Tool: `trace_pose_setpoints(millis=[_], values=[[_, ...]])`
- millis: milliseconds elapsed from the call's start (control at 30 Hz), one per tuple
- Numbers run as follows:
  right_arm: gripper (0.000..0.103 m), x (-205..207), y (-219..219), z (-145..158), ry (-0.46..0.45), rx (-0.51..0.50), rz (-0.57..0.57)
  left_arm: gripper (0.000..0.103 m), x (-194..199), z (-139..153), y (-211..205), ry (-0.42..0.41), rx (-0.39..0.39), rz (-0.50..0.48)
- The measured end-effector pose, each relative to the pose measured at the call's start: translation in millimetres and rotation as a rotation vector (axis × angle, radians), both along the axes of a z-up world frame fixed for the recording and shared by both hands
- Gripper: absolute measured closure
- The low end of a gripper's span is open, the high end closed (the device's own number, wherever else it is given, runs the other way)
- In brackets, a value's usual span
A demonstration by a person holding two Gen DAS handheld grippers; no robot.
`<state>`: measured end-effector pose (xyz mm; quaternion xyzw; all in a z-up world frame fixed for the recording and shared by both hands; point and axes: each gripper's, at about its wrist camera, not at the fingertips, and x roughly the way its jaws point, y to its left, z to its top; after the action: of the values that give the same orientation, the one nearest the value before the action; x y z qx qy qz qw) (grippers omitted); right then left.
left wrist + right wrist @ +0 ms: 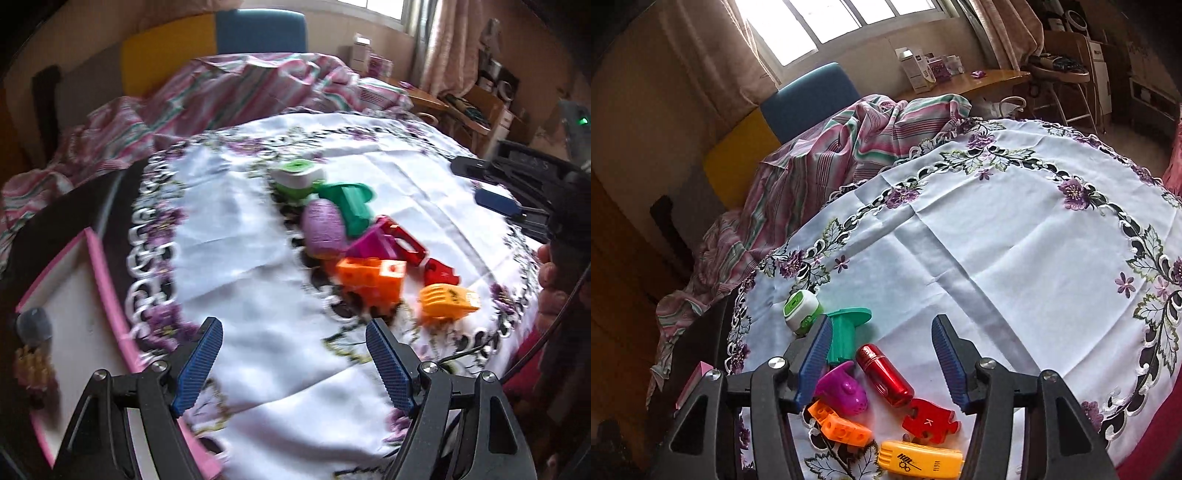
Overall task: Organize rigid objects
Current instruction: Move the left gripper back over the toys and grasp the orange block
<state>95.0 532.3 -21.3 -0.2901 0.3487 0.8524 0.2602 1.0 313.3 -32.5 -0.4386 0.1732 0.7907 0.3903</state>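
Only the left wrist view shows the pink tray.

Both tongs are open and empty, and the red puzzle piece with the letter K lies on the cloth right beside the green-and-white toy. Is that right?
Not quite. In the right wrist view the red puzzle piece lies beside the red cylinder and the yellow toy, well apart from the green-and-white toy. The rest holds: the right tongs and the left tongs are open and empty.

Table: embroidered cloth, toys, tray.
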Motion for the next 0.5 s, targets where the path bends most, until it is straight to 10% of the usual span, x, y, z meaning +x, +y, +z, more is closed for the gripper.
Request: trace_pose_setpoints(millis=[500], values=[[0.045,-3.4,3.5,-6.6,0.000,-0.047,0.017,0.004,-4.2,-42.0,80.2,-0.021,-0.008,-0.144]])
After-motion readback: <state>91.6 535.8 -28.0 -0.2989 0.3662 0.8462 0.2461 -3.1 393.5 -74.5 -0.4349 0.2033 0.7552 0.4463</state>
